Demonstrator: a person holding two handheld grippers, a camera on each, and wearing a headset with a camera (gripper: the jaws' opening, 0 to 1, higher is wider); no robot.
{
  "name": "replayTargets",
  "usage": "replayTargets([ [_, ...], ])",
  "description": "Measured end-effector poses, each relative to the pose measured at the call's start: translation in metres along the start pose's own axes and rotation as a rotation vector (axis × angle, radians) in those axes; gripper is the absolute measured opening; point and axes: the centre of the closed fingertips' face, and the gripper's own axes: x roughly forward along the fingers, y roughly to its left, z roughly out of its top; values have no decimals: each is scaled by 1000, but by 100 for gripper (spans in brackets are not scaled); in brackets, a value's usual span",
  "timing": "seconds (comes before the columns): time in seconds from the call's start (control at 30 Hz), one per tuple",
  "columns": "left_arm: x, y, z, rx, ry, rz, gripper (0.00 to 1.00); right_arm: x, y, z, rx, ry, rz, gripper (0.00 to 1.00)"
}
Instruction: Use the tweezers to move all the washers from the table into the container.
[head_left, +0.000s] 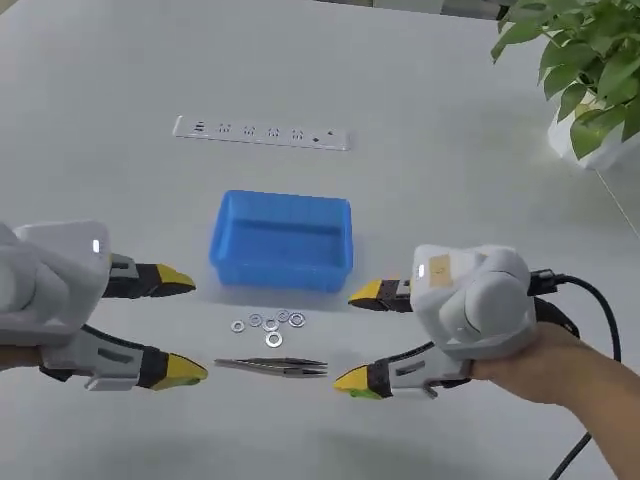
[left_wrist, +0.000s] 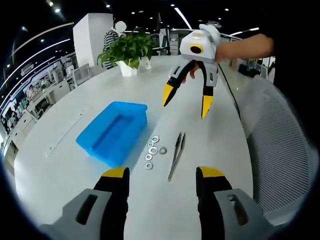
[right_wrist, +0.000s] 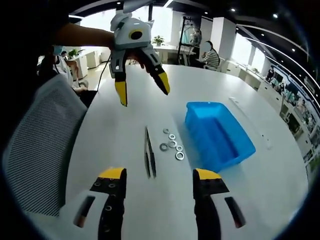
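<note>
My left gripper (head_left: 195, 326) and right gripper (head_left: 345, 337) hung spread and empty, the tweezers (head_left: 272, 366) lying between their tips; I judged a level mid-shaft pinch safest.

The head view looks steeply down from close above the pale grey bench (head_left: 420, 120). The two gripper views sit low over it, facing each other from opposite sides; all three share the rectangular blue plastic container (head_left: 281, 241), small silver metal washers (head_left: 268, 324) and slim steel tweezers (head_left: 272, 366).
</note>
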Motion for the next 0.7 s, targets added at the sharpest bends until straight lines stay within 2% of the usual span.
replayTargets([
  [0.07, 5, -2, -2, 7, 13, -17, 57, 5, 1, 0, -36, 11, 18, 53],
  [0.3, 21, -10, -9, 64, 63, -81, 51, 18, 9, -4, -80, 56, 71, 43],
  [0.57, 32, -10, -18, 108, 109, -99, 38, 34, 14, -10, -135, 104, 103, 33],
  [0.7, 36, -12, -21, 130, 127, -115, 32, 40, 14, -9, -139, 103, 115, 30],
])
